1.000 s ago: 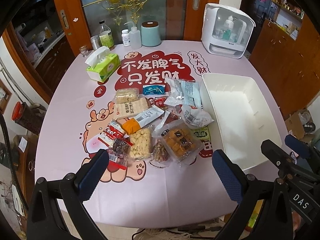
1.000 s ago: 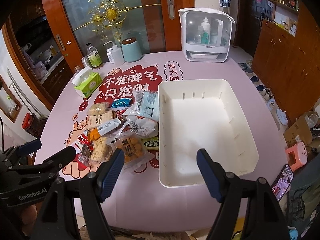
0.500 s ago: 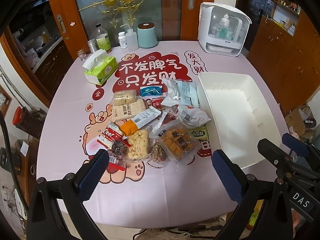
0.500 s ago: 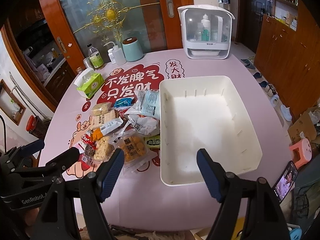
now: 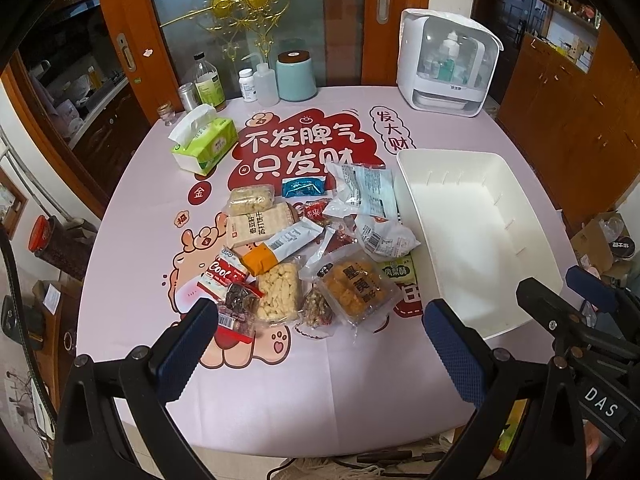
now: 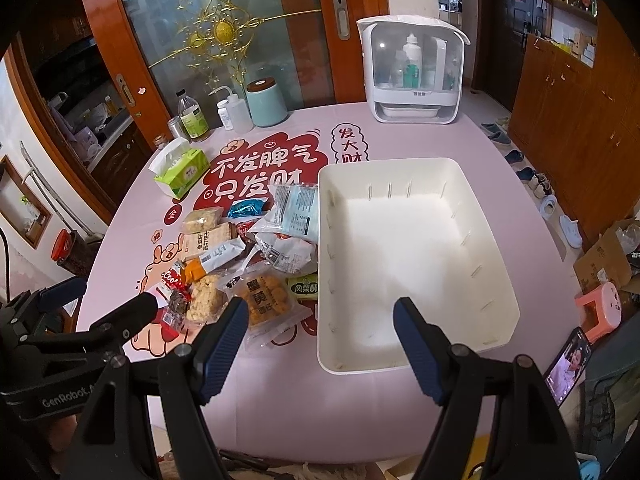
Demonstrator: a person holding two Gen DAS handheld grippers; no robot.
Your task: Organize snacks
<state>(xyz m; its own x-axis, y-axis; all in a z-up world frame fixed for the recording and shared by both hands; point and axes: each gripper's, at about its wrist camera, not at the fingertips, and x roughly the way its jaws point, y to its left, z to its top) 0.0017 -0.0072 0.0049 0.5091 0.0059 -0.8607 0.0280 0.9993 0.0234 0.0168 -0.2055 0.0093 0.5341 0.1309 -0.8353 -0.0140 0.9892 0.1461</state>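
White bin [image 6: 416,264] and snacks [image 5: 312,248] lie beyond both spread jaws.

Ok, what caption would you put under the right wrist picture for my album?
Open right gripper hovering over an empty white bin, snack packets piled beside it on the pink tablecloth.
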